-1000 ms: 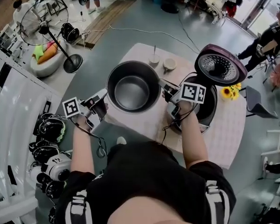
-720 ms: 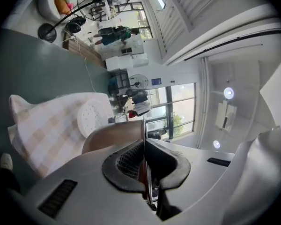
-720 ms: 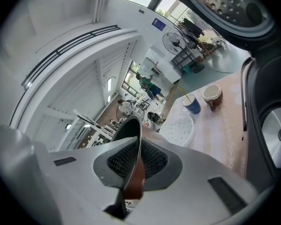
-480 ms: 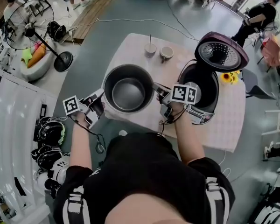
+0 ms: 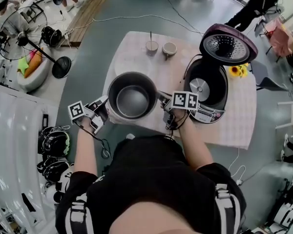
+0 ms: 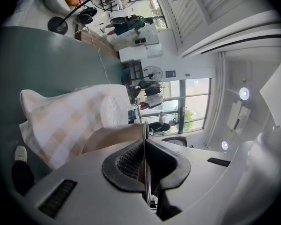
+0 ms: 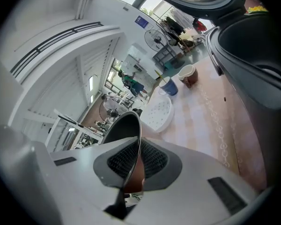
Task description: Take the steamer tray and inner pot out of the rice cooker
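Inner pot (image 5: 132, 101), rim pinched by left gripper (image 5: 105, 108) and right gripper (image 5: 162, 100), has sunk toward the table (image 5: 134, 50): set-down looks next

pot (image 5: 132, 101) at table (image 5: 132, 57) near edge | left gripper (image 5: 106, 109), right gripper (image 5: 161, 99) on opposite rims | cooker (image 5: 212, 99) open, right of pot

Dark, empty inner pot (image 5: 132, 101) upright beside open rice cooker (image 5: 212, 99).
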